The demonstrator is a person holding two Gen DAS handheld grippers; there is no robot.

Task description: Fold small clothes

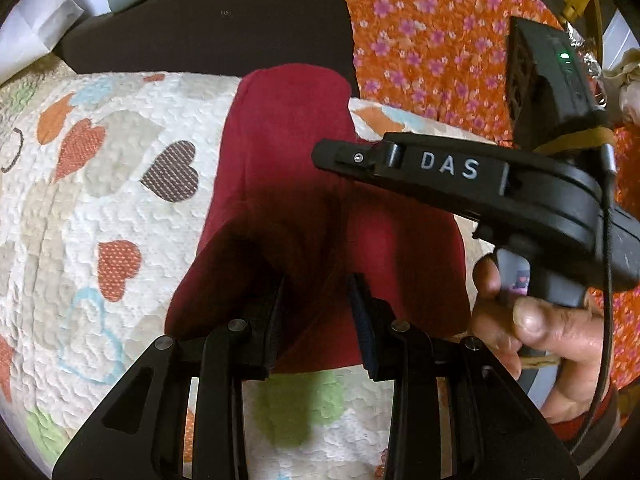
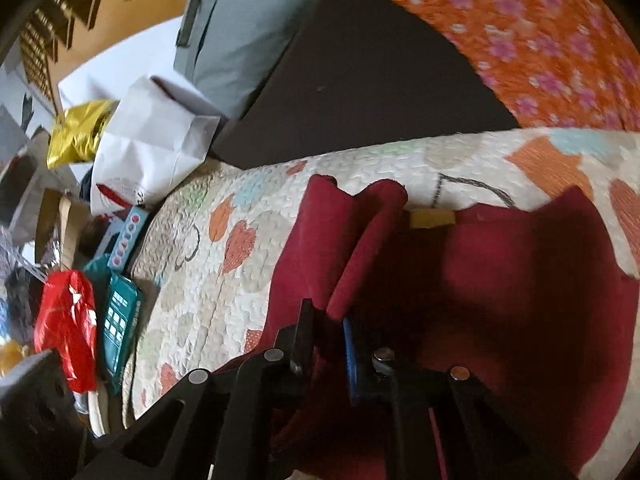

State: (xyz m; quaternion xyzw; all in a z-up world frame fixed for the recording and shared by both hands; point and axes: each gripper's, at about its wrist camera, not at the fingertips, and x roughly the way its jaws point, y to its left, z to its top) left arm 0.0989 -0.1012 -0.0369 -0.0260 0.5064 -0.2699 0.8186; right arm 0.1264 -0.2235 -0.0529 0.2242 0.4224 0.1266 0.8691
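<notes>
1. A cream quilted bedspread (image 1: 132,208) printed with hearts in orange, brown, blue and green covers the bed.
2. Beyond it lies a flat dark brown panel (image 1: 224,32).
3. An orange cloth with pink flowers (image 1: 432,32) spreads to the right of that panel.
4. A pale grey-blue pillow (image 2: 244,28) rests at the panel's far left edge.
5. Beside the bed sit a white paper bag (image 2: 152,144), a gold foil bag (image 2: 80,128), a red plastic bag (image 2: 66,340) and teal boxes (image 2: 120,328).
</notes>
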